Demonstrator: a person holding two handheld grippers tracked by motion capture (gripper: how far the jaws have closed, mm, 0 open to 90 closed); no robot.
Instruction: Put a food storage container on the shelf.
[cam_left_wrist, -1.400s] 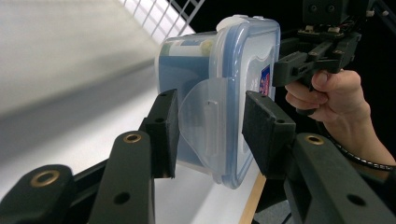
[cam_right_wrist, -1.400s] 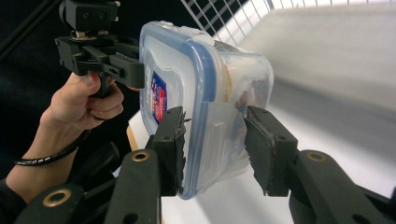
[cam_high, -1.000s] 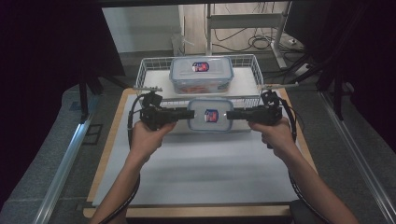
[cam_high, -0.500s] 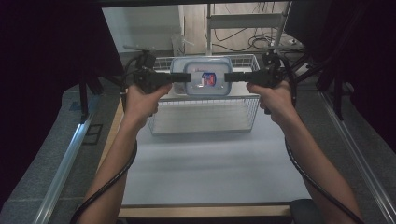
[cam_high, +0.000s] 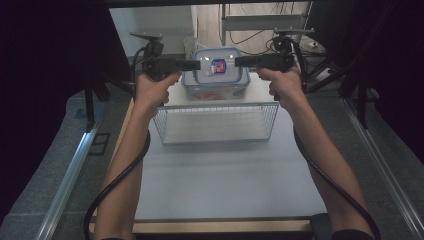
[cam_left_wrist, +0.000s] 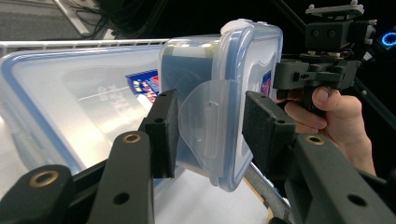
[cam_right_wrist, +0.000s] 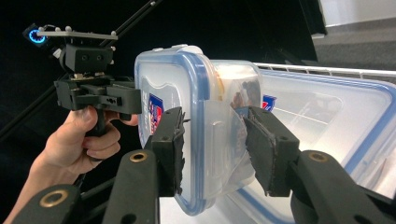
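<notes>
The high view was dim, its sides sunk in black, while the pale worktop (cam_high: 220, 175) caught soft light from above. Both gripper views were brighter, with black backgrounds, mild glare on plastic and blurred near edges.

Overhead forward-down; two close, opposed tong-mounted views.

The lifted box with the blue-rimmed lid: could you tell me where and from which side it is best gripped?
Grip the box at its two short ends, one tool from each side, pads over the lid edge and the clear latch flap. It is wide and flat-lidded, so paired end grips keep it level, as the left tool and right tool do.
</notes>
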